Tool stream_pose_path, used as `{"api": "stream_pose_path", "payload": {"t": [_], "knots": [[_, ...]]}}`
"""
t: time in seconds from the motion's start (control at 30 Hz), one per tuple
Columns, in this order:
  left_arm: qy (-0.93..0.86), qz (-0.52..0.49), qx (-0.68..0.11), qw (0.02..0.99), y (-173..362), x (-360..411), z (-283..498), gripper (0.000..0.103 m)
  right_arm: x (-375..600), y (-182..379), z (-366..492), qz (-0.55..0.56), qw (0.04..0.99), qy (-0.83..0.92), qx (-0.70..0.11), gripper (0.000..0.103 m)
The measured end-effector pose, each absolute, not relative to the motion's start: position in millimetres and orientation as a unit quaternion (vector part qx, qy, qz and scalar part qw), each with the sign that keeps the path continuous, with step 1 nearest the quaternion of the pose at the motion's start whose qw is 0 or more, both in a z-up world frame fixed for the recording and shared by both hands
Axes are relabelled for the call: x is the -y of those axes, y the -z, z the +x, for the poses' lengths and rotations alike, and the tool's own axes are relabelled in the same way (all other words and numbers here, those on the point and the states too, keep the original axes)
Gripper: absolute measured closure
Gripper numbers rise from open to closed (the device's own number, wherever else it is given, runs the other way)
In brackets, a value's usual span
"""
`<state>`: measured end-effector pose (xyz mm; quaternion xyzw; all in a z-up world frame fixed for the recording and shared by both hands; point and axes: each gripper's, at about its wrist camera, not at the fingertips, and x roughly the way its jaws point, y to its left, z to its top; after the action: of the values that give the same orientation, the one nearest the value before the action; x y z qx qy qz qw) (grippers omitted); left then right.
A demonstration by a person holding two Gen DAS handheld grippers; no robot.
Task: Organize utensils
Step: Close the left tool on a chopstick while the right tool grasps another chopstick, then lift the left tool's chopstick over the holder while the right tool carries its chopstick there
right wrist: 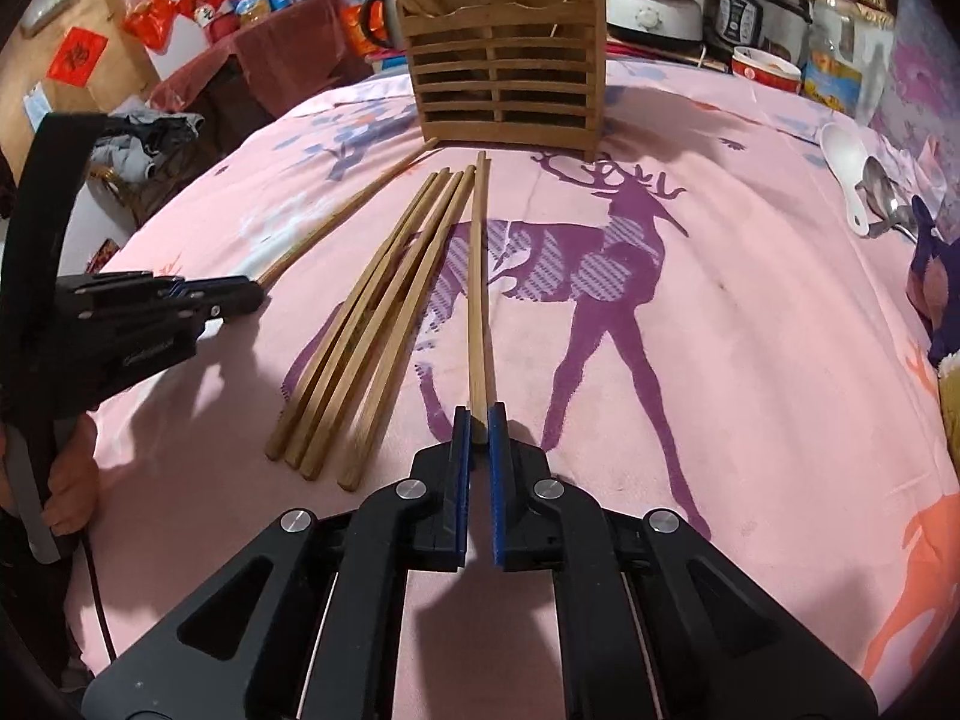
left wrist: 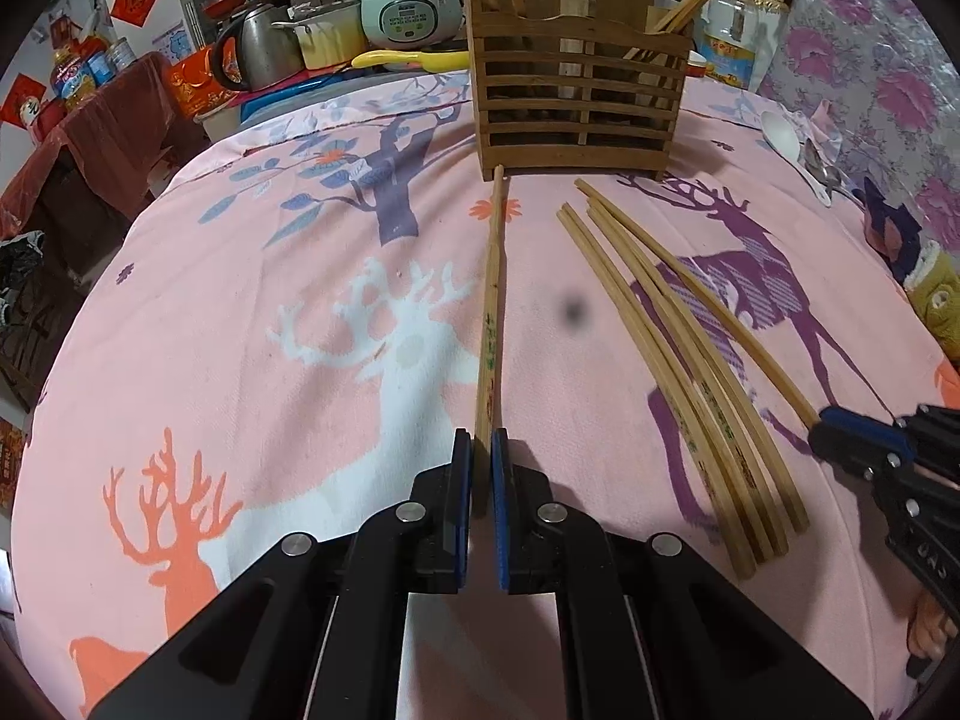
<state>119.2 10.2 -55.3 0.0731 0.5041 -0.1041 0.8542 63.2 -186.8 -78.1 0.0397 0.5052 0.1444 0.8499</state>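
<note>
Both tongs clamped, left tongs and right tongs each pinching chopstick end

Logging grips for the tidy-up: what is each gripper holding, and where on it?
The left gripper and the right gripper each pinch one chopstick at its near, thick end.

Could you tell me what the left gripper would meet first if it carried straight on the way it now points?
Probably the pink tablecloth just ahead, since the left gripper, shut on a chopstick, tilts downward. Skimming along the cloth instead, it would reach the wooden holder; depth is uncertain.
</note>
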Motion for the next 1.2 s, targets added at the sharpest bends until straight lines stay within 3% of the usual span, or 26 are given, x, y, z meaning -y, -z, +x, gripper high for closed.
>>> {"api": "stream_pose_path", "payload": {"t": [0.2, 0.27, 0.63, 1.0, 1.2], "knots": [[0.103, 0.087, -0.499, 0.856, 55.4, -5.6, 113.6, 0.095, 182.9, 78.5, 65.8, 0.032, 0.849, -0.147, -0.506, 0.091], [0.107, 0.090, -0.498, 0.856, 55.4, -4.0, 113.1, 0.098, 184.2, 78.7, 66.0, 0.036, 0.849, -0.147, -0.506, 0.096], [0.119, 0.048, -0.448, 0.885, 20.4, -12.3, 102.1, 0.097, 187.7, 55.4, 55.5, 0.031, 0.883, -0.137, -0.448, 0.096], [0.122, 0.033, -0.368, 0.921, -74.3, -3.6, 115.9, 0.097, 197.3, -41.7, 86.8, 0.064, 0.933, -0.125, -0.332, 0.096], [0.126, 0.012, -0.344, 0.930, -103.9, 7.2, 136.9, 0.097, 188.7, -69.5, 114.4, 0.072, 0.940, -0.123, -0.310, 0.096]]}}
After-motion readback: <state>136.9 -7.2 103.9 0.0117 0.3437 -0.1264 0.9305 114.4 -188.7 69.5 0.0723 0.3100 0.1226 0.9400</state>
